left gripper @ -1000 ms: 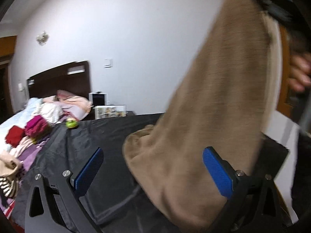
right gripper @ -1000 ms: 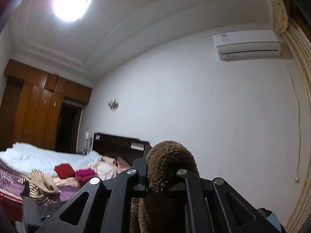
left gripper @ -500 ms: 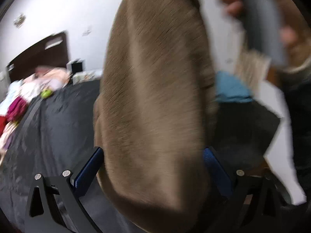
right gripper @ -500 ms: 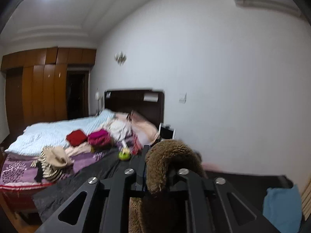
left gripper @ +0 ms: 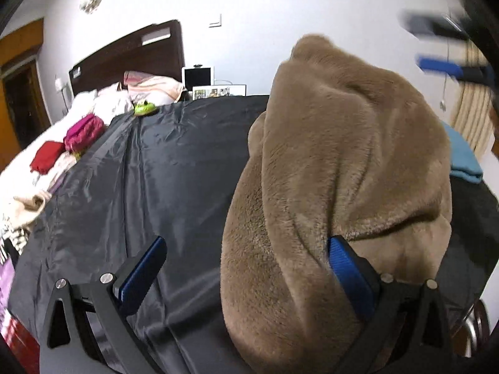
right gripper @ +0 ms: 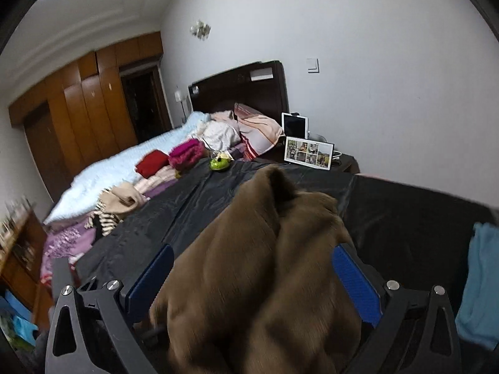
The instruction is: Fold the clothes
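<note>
Even indoor lighting, moderately dim. Heavy fisheye bending with dark corners. Motion blur smears the brown garment [right gripper: 265, 280] and edges.

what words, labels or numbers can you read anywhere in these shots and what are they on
None can be read.
Photo frame: a collage of pictures, no legible text.
Tablet: screen dark.
Wall switch: blank.
Brown fleece garment: no tag or print in view.

The brown fleece garment [left gripper: 343, 168] is a thick, plush piece, bunched into soft rolls and deep creases rather than laid flat. It slumps in a heap on the black sheet [left gripper: 162, 168], its top rising in a rounded hump. From the right wrist view its folds [right gripper: 265, 268] run lengthwise, blurred.
</note>
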`<act>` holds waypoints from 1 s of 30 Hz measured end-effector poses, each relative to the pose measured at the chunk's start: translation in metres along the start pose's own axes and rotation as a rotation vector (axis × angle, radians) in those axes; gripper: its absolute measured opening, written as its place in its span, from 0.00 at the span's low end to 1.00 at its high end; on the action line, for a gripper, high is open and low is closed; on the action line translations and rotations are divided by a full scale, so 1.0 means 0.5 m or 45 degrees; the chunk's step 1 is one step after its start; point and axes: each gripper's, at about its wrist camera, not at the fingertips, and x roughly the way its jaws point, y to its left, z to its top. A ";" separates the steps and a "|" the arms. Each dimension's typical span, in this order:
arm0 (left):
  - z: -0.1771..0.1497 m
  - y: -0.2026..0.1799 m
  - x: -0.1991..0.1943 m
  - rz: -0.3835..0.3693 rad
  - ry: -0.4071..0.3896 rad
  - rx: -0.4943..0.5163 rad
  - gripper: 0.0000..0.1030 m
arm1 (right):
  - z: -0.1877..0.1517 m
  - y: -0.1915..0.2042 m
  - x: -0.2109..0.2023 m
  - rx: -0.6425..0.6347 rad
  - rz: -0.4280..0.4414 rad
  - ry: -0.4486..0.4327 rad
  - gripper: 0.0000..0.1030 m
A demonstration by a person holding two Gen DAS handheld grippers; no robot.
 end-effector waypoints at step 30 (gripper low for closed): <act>0.126 -0.092 -0.073 -0.429 0.046 0.078 1.00 | -0.280 0.222 0.030 -0.287 0.666 -0.041 1.00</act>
